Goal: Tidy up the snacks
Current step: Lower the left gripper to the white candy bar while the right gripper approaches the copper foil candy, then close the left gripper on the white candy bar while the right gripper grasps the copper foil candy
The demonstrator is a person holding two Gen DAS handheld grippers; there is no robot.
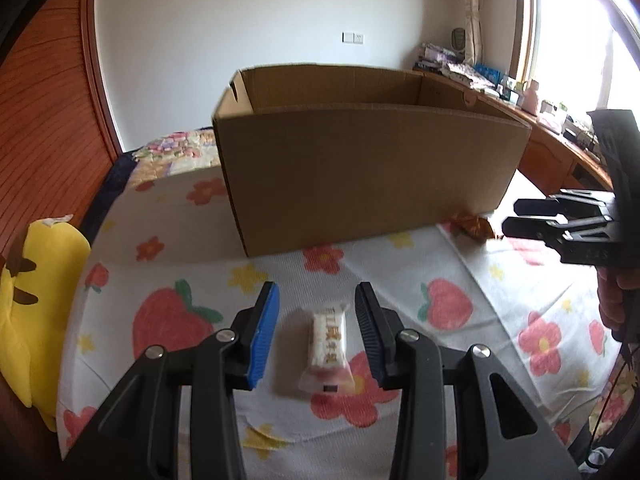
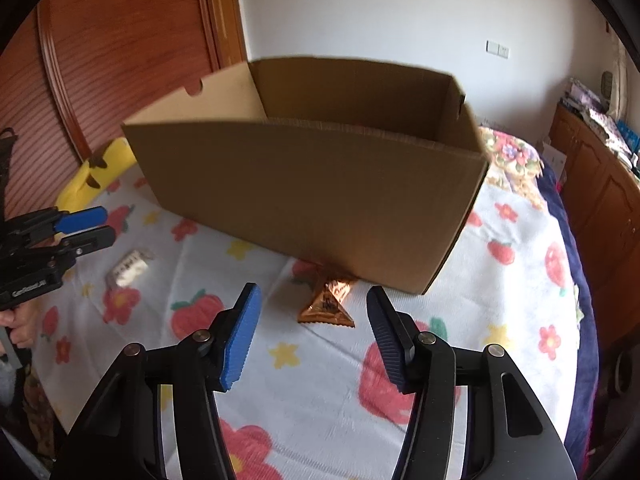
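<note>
A small white wrapped snack (image 1: 328, 344) lies on the floral bedspread (image 1: 460, 264), between the fingers of my left gripper (image 1: 316, 292). The pads stand apart from it on both sides, so the gripper is open. An orange foil snack (image 2: 326, 308) lies against the front wall of the open cardboard box (image 2: 312, 192). It sits just ahead of my right gripper (image 2: 313, 292), which is open with nothing touching its pads. Each gripper also shows in the other's view: right gripper (image 1: 512, 216), left gripper (image 2: 106, 223). The box's floor is hidden.
A yellow plush toy (image 1: 36, 312) lies at the bed's left edge beside a wooden wardrobe (image 1: 44, 128). A cluttered wooden desk (image 1: 552, 148) runs along the right under the window. A hand (image 2: 20, 324) holds the left gripper's handle.
</note>
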